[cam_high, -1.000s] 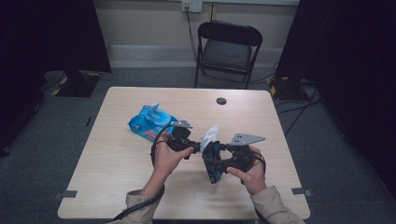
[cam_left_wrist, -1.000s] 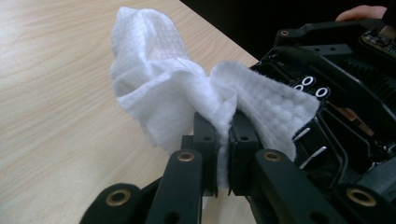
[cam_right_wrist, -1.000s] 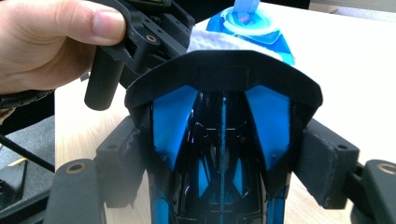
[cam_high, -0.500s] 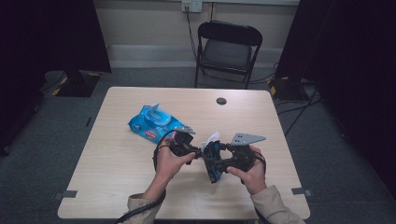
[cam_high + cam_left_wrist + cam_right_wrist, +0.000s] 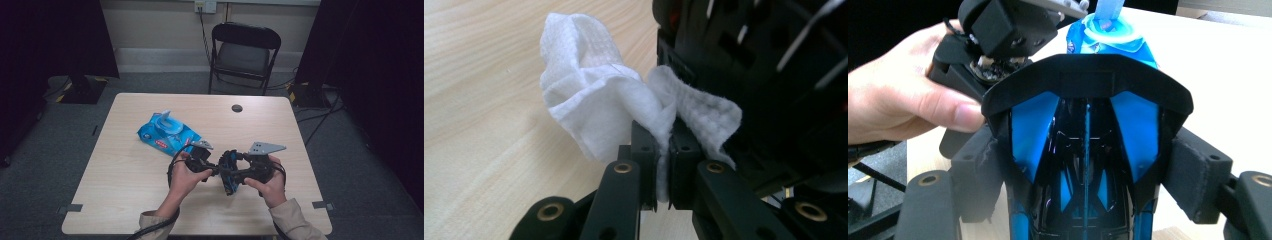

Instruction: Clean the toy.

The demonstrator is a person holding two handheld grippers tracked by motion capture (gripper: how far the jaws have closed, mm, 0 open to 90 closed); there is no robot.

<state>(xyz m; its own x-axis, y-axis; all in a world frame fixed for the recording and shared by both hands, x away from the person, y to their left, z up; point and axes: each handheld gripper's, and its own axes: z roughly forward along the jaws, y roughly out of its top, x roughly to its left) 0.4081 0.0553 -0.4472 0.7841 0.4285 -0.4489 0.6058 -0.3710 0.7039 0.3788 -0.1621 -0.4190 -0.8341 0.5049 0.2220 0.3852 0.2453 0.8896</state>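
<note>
Dimpled cloth wipe [image 5: 589,95] — glossy plastic toy car [image 5: 1083,165] (blue-black).

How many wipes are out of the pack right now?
1: a white wipe pinched in the left gripper jaws, against the black-and-blue toy car. Others may be inside the blue pack.

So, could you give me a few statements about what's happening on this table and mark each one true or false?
1. The left tongs pinch a crumpled white wipe. True.
2. The right tongs hold a black and blue toy car. True.
3. The blue plastic wipes packet is lying on the black folding chair. False: it lies on the light wooden table.
4. The packet's flap is shut flat. False: it stands up.
5. The left tongs stand wide open. False: they are closed on the wipe.
</note>
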